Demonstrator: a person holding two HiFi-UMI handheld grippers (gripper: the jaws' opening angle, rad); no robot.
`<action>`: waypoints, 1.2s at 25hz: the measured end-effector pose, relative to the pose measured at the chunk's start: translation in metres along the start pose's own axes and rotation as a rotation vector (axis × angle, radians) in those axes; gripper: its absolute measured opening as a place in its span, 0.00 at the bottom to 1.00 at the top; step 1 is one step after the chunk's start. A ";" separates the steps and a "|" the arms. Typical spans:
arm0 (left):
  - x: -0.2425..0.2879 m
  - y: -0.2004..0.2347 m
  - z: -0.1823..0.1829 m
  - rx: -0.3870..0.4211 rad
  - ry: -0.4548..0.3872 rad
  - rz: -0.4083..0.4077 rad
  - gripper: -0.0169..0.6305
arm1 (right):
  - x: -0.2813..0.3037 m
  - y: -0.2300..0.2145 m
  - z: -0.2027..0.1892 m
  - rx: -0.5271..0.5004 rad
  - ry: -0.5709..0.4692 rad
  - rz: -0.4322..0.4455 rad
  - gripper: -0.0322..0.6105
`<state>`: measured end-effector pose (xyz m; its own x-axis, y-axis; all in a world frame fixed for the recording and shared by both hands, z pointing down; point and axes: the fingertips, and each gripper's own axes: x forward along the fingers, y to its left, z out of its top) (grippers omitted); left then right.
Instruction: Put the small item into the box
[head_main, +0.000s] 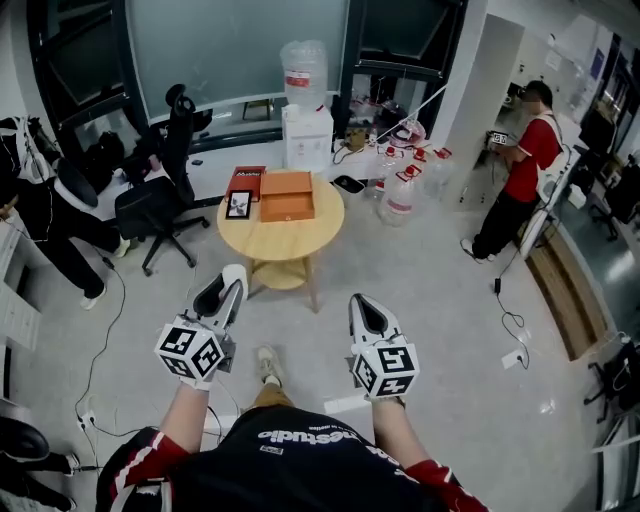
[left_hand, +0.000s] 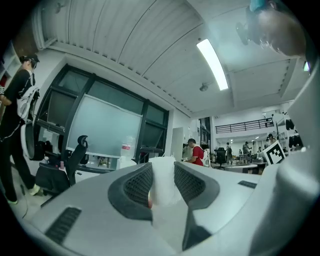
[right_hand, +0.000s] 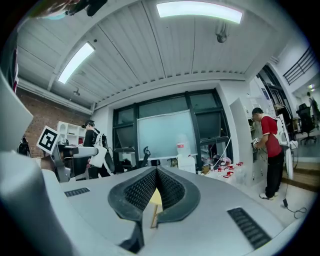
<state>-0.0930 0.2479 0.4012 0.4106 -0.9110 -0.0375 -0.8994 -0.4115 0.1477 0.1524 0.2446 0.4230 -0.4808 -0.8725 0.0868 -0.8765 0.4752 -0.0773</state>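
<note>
A round wooden table (head_main: 300, 232) stands ahead in the head view. On it lie an orange box (head_main: 287, 196) with its lid on and, to its left, a dark red tray (head_main: 245, 180) and a small black framed item (head_main: 239, 205). Both grippers hang level well short of the table. My left gripper (head_main: 232, 280) is shut on a small white item (left_hand: 162, 182) that fills the gap between its pads (left_hand: 138, 185). My right gripper (head_main: 361, 303) is shut with nothing in it (right_hand: 156, 172); the table (right_hand: 154, 199) shows yellow through the slit below its tips.
A black office chair (head_main: 165, 190) stands left of the table, with a water dispenser (head_main: 307, 120) behind it and several water jugs (head_main: 403, 190) on the floor to its right. One person in red (head_main: 520, 160) stands at the right, another in black (head_main: 45, 205) at the left. Cables (head_main: 100, 340) trail across the floor.
</note>
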 end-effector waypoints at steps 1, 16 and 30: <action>0.000 -0.001 0.000 -0.006 0.000 0.000 0.25 | -0.002 -0.001 0.000 -0.004 0.001 -0.003 0.09; 0.002 -0.006 0.002 -0.004 0.008 -0.007 0.26 | -0.005 0.004 0.009 0.011 -0.015 0.050 0.09; 0.016 0.001 0.001 -0.008 0.002 -0.009 0.25 | 0.003 0.001 0.015 -0.004 -0.029 0.067 0.09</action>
<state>-0.0873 0.2332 0.3997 0.4189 -0.9073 -0.0365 -0.8945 -0.4192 0.1555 0.1506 0.2410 0.4085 -0.5375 -0.8416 0.0527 -0.8424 0.5331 -0.0784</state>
